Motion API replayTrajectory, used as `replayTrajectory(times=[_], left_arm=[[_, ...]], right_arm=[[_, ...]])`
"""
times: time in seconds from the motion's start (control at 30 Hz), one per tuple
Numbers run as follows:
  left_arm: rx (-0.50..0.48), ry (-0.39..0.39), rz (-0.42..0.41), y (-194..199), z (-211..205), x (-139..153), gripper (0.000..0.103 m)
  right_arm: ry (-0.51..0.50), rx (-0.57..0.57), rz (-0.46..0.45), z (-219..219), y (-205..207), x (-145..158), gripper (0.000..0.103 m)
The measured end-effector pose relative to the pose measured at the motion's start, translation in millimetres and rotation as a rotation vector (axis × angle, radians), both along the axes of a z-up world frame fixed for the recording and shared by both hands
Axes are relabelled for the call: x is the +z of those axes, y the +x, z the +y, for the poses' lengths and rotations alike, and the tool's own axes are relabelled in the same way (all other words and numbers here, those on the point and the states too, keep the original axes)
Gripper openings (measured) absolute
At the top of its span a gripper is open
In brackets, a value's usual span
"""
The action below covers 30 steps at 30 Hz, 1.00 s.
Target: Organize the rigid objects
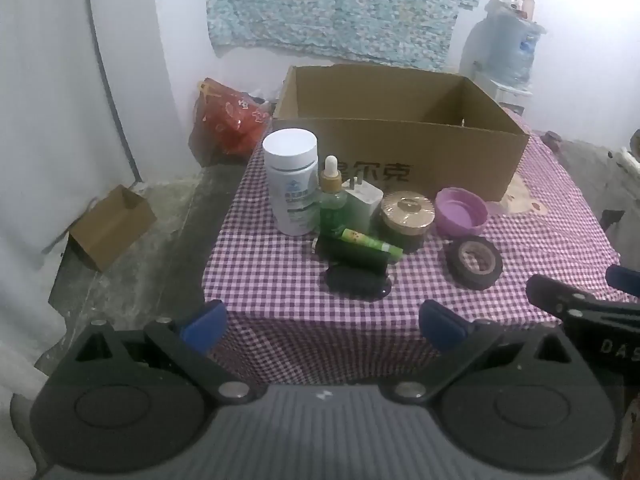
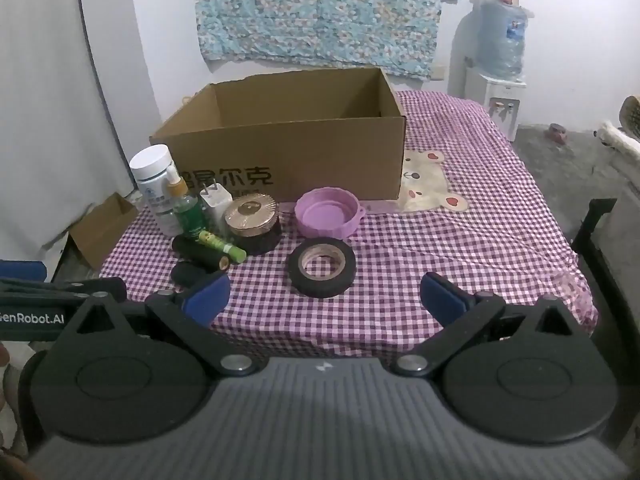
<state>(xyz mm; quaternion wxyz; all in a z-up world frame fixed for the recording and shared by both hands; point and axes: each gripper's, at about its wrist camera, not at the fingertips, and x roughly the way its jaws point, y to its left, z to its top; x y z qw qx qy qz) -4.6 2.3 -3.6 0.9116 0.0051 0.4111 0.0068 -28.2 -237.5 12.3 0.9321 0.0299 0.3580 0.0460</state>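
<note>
My left tongs (image 1: 322, 322) and right tongs (image 2: 324, 298) hang wide apart, empty, short of the desk (image 2: 460, 240). The tape roll (image 2: 322, 267) lies nearest, before the open cardboard box (image 2: 280, 148). I'd straddle its rim squarely, then clamp.

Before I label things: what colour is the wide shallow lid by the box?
Purple lid, clearest in the right wrist view.

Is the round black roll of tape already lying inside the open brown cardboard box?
No, the round black roll of tape lies flat on the checked purple tablecloth, in front of the open brown cardboard box.
</note>
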Motion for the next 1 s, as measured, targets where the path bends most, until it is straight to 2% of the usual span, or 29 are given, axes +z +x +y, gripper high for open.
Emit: replayTrajectory(times=[1.0], left_arm=[[-0.002,0.005,0.002,-1.2,-2.4,5.2,0.103]], right_arm=[[0.000,0.014,0.003,3.6,-5.4,5.7,0.102]])
